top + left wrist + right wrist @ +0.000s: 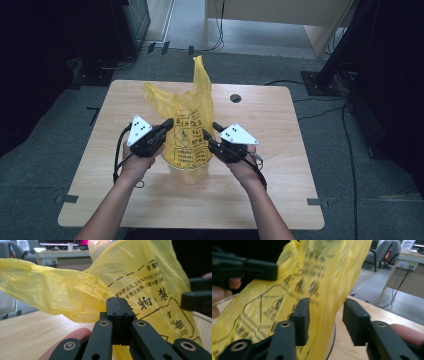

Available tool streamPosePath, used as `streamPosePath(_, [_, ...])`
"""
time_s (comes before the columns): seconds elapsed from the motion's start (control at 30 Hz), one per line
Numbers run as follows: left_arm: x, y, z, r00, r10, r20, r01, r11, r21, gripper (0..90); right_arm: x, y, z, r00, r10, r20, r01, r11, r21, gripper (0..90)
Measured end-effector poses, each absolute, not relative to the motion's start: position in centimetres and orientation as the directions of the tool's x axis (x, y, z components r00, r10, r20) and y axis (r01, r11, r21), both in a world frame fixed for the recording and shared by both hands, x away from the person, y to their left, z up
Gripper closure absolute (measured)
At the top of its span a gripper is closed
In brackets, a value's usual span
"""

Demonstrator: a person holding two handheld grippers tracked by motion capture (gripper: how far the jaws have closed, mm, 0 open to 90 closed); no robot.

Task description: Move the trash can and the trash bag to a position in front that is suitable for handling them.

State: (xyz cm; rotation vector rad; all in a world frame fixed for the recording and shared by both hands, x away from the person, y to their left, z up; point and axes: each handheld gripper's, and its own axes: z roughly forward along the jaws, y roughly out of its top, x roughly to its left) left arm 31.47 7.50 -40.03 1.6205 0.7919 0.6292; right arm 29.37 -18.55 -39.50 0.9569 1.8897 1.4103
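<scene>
A yellow plastic bag (192, 117) with black print stands up out of a clear round container (189, 172) near the middle of the wooden table (280, 175). My left gripper (169, 123) is at the bag's left side. In the left gripper view its jaws are pressed together (117, 307) on a fold of the yellow bag (140, 277). At the bag's right side my right gripper (210, 130) is open, and in the right gripper view the bag's edge (322, 282) hangs between the spread jaws (328, 320) above the container's rim (334, 340).
A round cable hole (235, 98) lies in the table behind the bag. A light desk (280, 20) stands beyond the table, with dark stands (345, 45) and cables on the grey floor to the right. Bare tabletop lies on both sides.
</scene>
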Motion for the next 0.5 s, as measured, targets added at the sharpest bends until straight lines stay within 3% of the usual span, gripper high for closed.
streamPosePath(0.13, [31.1, 7.5, -40.1, 0.645, 0.764, 0.015, 0.124, -0.124, 0.984, 89.8, 30.0, -18.7, -38.7, -0.545, 0.838, -0.001, 0.212, 0.139, 0.967, 49.8])
streamPosePath(0.23, [30.9, 7.5, -40.2, 0.664, 0.747, 0.032, 0.100, -0.132, 0.986, 89.8, 30.5, -18.8, -38.3, -0.534, 0.845, 0.027, 0.227, 0.112, 0.967, 51.4])
streamPosePath(0.3, [30.6, 7.5, -40.3, 0.673, 0.738, 0.057, 0.080, -0.149, 0.986, 89.6, 31.2, -18.6, -38.3, -0.525, 0.849, 0.062, 0.262, 0.093, 0.960, 67.9])
streamPosePath(0.37, [30.5, 7.7, -40.5, 0.684, 0.726, 0.065, 0.073, -0.157, 0.985, 87.4, 31.2, -18.3, -38.5, -0.526, 0.850, 0.032, 0.254, 0.121, 0.959, 81.1])
streamPosePath(0.4, [30.5, 7.8, -40.5, 0.690, 0.721, 0.058, 0.079, -0.155, 0.985, 82.7, 31.2, -18.1, -38.6, -0.523, 0.852, 0.019, 0.256, 0.136, 0.957, 85.7])
streamPosePath(0.5, [30.7, 8.0, -40.4, 0.696, 0.718, 0.019, 0.106, -0.128, 0.986, 59.9, 30.9, -17.9, -38.9, -0.536, 0.844, 0.027, 0.261, 0.135, 0.956, 87.9])
